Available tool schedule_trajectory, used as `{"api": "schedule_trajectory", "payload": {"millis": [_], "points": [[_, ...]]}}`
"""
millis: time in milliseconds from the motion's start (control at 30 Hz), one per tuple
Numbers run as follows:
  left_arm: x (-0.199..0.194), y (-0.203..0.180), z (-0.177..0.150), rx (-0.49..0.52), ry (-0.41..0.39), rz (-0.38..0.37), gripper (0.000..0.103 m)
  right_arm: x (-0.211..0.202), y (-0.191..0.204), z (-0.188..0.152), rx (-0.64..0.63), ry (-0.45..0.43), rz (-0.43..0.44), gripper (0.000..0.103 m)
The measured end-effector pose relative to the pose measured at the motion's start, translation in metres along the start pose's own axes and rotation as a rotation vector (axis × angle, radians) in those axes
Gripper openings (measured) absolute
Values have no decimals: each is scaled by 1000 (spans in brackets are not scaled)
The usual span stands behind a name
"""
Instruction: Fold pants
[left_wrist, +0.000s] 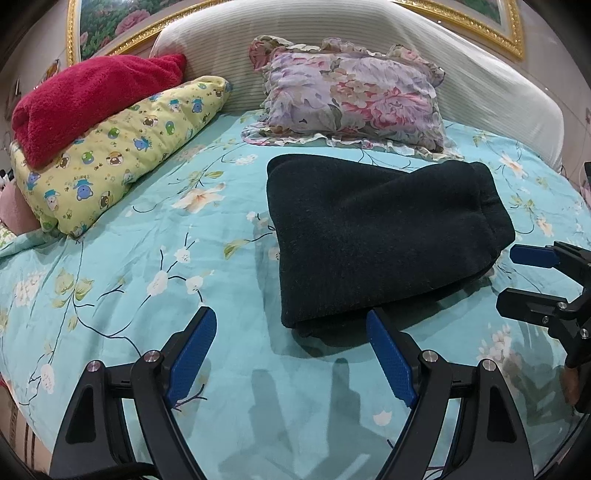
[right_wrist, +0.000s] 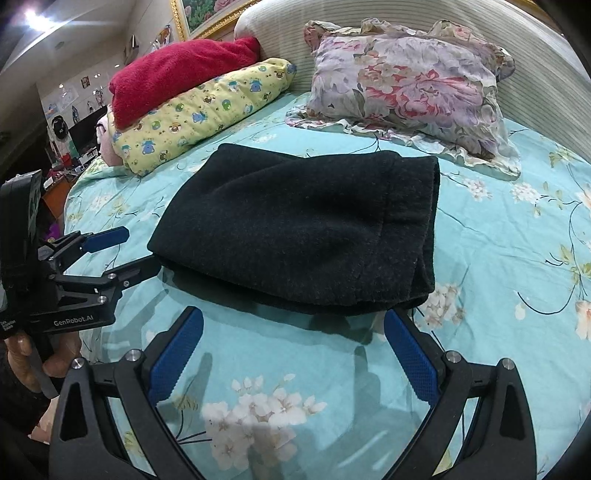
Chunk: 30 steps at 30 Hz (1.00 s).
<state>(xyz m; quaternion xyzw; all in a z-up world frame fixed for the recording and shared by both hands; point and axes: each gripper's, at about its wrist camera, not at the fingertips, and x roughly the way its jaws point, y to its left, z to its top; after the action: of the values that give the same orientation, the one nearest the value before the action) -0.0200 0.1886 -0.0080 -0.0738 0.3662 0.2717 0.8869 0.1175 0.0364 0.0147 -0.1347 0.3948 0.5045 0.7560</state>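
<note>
The black pants (left_wrist: 376, 236) lie folded into a thick bundle on the turquoise floral bedsheet (left_wrist: 155, 258); they also show in the right wrist view (right_wrist: 303, 229). My left gripper (left_wrist: 291, 325) is open and empty, just in front of the bundle's near left corner. My right gripper (right_wrist: 293, 328) is open and empty, just in front of the bundle's near edge. The left gripper shows at the left in the right wrist view (right_wrist: 136, 247), beside the pants. The right gripper shows at the right in the left wrist view (left_wrist: 506, 277), beside the pants.
A floral ruffled pillow (left_wrist: 351, 96) leans on the striped headboard (left_wrist: 480, 81) behind the pants. A yellow cartoon-print quilt (left_wrist: 110, 155) with a red blanket (left_wrist: 85, 99) on top lies at the left. Room clutter (right_wrist: 70, 140) lies beyond the bed's left edge.
</note>
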Motion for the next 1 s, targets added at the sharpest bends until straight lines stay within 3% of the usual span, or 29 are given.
{"api": "schedule_trajectory", "payload": {"millis": [1000], "points": [[0,-2,8,10,-15,2,84,1,-3,8,9,-11,4,99]]}}
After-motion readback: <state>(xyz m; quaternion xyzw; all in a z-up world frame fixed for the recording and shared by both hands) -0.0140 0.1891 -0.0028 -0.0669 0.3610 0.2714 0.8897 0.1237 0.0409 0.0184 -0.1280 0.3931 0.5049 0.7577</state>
